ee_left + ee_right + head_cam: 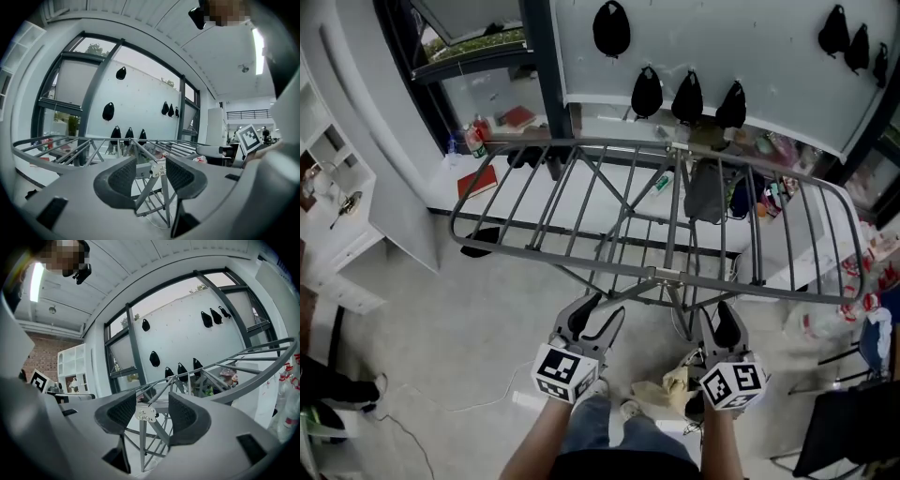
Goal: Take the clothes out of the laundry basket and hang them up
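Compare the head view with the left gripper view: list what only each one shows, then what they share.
Only the head view shows the crumpled cream cloth on the floor and the person's blue-jeaned legs beside it. Only the left gripper view shows the white ceiling and its long ceiling light strip. Both show the grey metal drying rack, the black teardrop-shaped wall pieces behind it, and the left gripper, its fingers apart with nothing held between them.
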`<state>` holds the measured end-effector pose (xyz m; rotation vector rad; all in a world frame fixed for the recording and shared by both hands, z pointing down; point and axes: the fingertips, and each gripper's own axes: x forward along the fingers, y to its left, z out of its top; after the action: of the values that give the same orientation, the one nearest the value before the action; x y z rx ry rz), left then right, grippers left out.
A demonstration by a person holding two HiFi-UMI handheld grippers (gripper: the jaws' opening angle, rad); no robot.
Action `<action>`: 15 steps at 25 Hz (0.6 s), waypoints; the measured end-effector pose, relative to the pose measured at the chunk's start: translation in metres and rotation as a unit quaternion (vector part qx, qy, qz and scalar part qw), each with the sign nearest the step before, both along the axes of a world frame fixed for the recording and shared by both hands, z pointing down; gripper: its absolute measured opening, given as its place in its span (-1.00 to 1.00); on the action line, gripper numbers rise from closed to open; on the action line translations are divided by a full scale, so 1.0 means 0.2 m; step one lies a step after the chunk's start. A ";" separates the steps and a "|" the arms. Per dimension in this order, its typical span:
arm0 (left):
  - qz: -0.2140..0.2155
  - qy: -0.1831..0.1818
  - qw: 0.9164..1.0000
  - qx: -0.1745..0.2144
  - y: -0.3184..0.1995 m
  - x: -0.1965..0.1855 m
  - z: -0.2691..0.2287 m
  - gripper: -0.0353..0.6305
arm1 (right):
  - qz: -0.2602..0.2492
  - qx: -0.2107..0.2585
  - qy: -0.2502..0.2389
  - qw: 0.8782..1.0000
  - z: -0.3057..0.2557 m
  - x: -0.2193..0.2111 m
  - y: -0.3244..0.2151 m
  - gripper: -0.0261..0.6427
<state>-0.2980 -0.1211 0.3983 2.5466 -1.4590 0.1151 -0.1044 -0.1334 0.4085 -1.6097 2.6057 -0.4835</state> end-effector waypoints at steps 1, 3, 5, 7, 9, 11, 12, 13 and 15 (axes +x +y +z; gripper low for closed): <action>0.009 0.000 1.000 -0.001 -0.01 0.00 0.00 -0.30 | 0.008 -0.001 0.001 1.000 0.01 -0.01 0.00 -0.32; 0.028 -0.001 1.000 -0.002 -0.02 -0.01 0.01 -0.30 | 0.026 -0.004 -0.001 1.000 0.02 -0.01 0.01 -0.32; 0.047 0.000 0.999 -0.006 -0.03 -0.01 0.03 -0.30 | 0.045 -0.006 -0.003 0.999 0.03 -0.02 0.02 -0.32; 0.065 0.003 0.998 -0.010 -0.04 0.01 0.04 -0.30 | 0.060 -0.007 -0.002 0.998 0.04 -0.02 0.04 -0.32; 0.079 0.007 0.997 -0.011 -0.05 0.03 0.05 -0.30 | 0.071 -0.008 0.001 0.997 0.04 -0.02 0.06 -0.32; 0.092 0.010 0.996 -0.010 -0.06 0.07 0.05 -0.30 | 0.080 -0.007 0.003 0.997 0.03 0.00 0.08 -0.32; 0.098 0.012 0.995 -0.010 -0.06 0.09 0.04 -0.30 | 0.085 -0.006 0.004 0.996 0.02 0.01 0.08 -0.32; 0.105 0.012 0.994 -0.010 -0.07 0.11 0.04 -0.30 | 0.091 -0.006 0.004 0.996 0.02 0.02 0.09 -0.32; 0.116 0.012 0.993 -0.010 -0.07 0.15 0.03 -0.30 | 0.100 -0.005 0.003 0.995 0.01 0.05 0.11 -0.32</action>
<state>-0.2676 -0.1350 0.4046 2.6831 -1.1422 0.1315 -0.0936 -0.1119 0.4096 -1.8535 2.4137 -0.4797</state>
